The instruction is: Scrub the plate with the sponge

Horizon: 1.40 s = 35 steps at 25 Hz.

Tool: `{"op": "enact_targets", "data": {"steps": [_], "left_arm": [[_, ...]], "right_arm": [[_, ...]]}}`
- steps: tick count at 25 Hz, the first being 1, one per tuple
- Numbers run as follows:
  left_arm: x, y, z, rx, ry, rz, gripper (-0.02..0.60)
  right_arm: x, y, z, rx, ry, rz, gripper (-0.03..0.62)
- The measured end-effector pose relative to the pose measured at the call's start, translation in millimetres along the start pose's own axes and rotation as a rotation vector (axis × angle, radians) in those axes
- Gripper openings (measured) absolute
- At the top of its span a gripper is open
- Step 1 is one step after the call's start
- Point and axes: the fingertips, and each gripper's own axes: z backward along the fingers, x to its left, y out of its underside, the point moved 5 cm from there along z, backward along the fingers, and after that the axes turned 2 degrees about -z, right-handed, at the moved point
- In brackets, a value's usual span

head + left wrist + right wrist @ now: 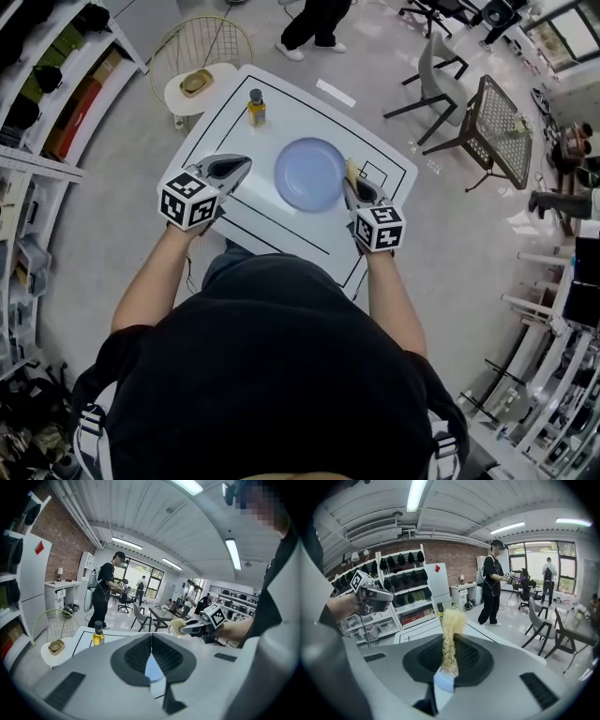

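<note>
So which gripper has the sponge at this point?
The right gripper: its jaws are shut on the yellow sponge. The left gripper has its jaws together with nothing between them.

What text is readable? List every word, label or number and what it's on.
None can be read.
Left cube, right cube: black-and-white patterns only, no letters.
Bottle: any label too small to read.
Red sticker on the fridge: blurred, no print legible.

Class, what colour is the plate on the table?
The plate is pale blue, clearest in the head view.
</note>
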Motion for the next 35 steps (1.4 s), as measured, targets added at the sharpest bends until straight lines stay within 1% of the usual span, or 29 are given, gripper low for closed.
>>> {"op": "enact_targets", "data": {"steps": [4, 8, 16, 21, 26, 31, 35], "left_arm": [[16, -10, -11, 0.007, 0.017, -0.013, 0.009], [30, -11, -16, 0.014, 0.034, -0.005, 0.009], [54, 7, -27, 0.052, 0.07, 0.023, 0.009], [70, 16, -36, 0.065, 0.083, 0.046, 0.009], [78, 23, -48, 0.056, 0.089, 0.056, 0.009], [78, 38, -63, 0.073, 0.117, 0.079, 0.009], [84, 42, -68, 0.085, 0.127, 0.09, 0.009]], "right_arm": [[-5, 3, -13, 0.021, 0.014, -0.021, 0.037], [-1, 6, -29, 0.048, 0.013, -0.031, 0.037], [4, 19, -63, 0.098, 0.012, -0.055, 0.037], [5, 32, -91, 0.154, 0.01, -0.04, 0.037], [6, 45, -109, 0.205, 0.0, -0.029, 0.037], [6, 64, -127, 0.258, -0.018, -0.031, 0.037], [6, 73, -146, 0.294, -0.026, -0.017, 0.037]]}}
